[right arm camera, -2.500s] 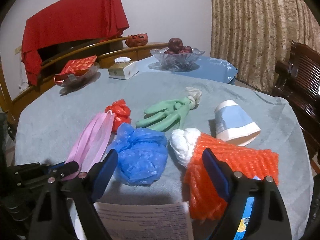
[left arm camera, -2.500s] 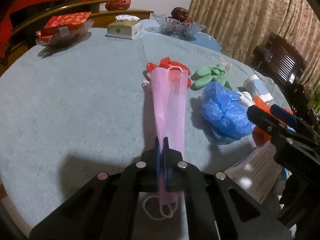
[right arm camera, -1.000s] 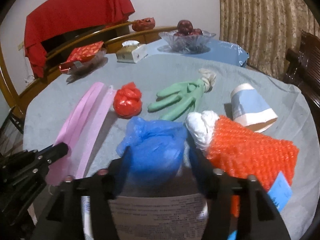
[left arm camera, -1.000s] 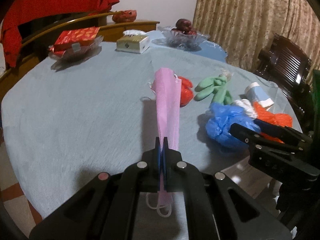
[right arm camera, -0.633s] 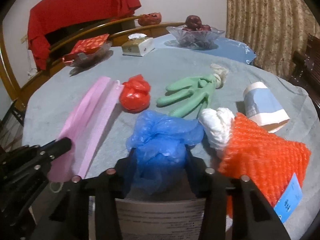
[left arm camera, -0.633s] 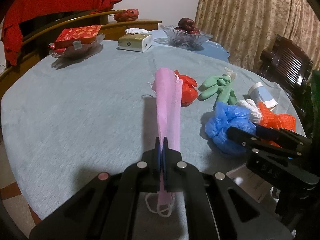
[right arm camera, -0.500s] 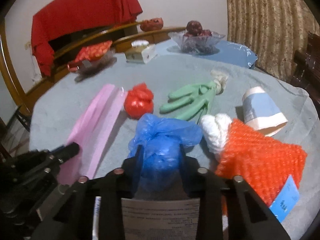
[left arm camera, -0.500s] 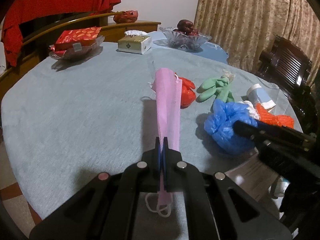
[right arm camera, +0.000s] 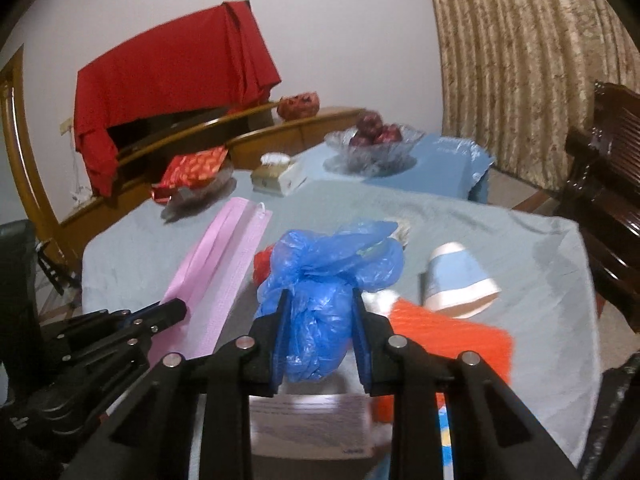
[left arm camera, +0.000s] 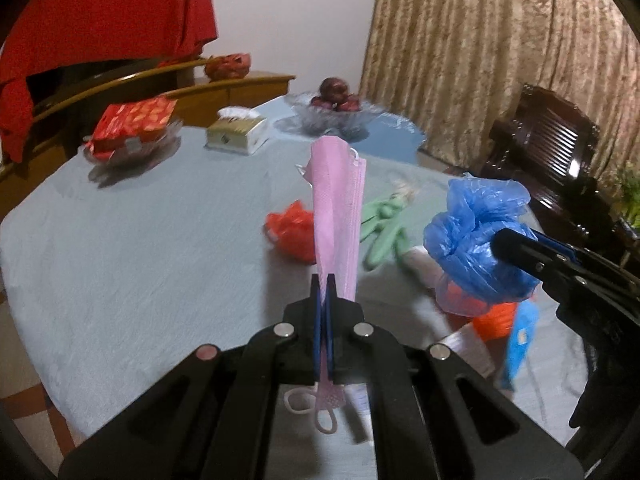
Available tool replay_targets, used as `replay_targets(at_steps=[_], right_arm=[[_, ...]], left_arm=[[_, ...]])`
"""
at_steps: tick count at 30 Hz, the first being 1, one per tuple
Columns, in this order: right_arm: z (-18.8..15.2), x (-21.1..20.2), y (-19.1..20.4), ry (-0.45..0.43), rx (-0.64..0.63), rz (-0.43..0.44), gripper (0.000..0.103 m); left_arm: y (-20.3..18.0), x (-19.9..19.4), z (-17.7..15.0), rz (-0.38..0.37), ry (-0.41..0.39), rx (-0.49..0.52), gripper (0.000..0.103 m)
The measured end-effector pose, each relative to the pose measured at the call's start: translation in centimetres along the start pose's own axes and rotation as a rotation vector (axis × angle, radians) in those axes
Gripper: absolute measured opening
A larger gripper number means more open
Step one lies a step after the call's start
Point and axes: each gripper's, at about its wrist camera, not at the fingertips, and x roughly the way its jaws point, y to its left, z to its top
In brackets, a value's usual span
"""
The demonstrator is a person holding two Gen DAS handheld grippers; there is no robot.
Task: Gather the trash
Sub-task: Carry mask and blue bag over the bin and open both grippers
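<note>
My left gripper (left arm camera: 324, 280) is shut on a folded pink face mask (left arm camera: 338, 208), which stands up from the jaws above the table; its ear loops hang below. My right gripper (right arm camera: 318, 300) is shut on a crumpled blue plastic bag (right arm camera: 332, 264), held clear of the grey tablecloth (right arm camera: 500, 240). In the left wrist view the blue bag (left arm camera: 476, 240) hangs at the right. On the cloth lie a red plastic bag (left arm camera: 292, 232), a green glove (left arm camera: 384, 228), an orange foam net (right arm camera: 440, 328) and a tipped paper cup (right arm camera: 460, 284).
A printed sheet (right arm camera: 312, 424) lies at the near table edge under my right gripper. At the far side stand a glass fruit bowl (right arm camera: 376, 144), a tissue box (right arm camera: 278, 176) and a dish with a red packet (right arm camera: 192, 176). A dark wooden chair (left arm camera: 552, 140) stands at the right.
My right gripper closed on the blue bag and lifted it off the cloth. My left gripper rose with the pink mask, so both held things now hang above the table.
</note>
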Motion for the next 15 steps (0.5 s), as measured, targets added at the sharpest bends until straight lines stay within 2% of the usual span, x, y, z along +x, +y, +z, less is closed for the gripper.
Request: replay_targets(at_steps=[10, 15], right_arm=[[0.5, -8.1, -5.6, -0.087, 0.032, -0.117, 0.028], [-0.1, -12.1, -9.0, -0.110, 0.052, -0.194, 0.028]], left_arm=[[-8.1, -2.2, 0.7, -0.131, -0.032, 0.073, 0.001], [-13.3, -2.9, 0.4, -0.225, -0.034, 0.126, 0.001]])
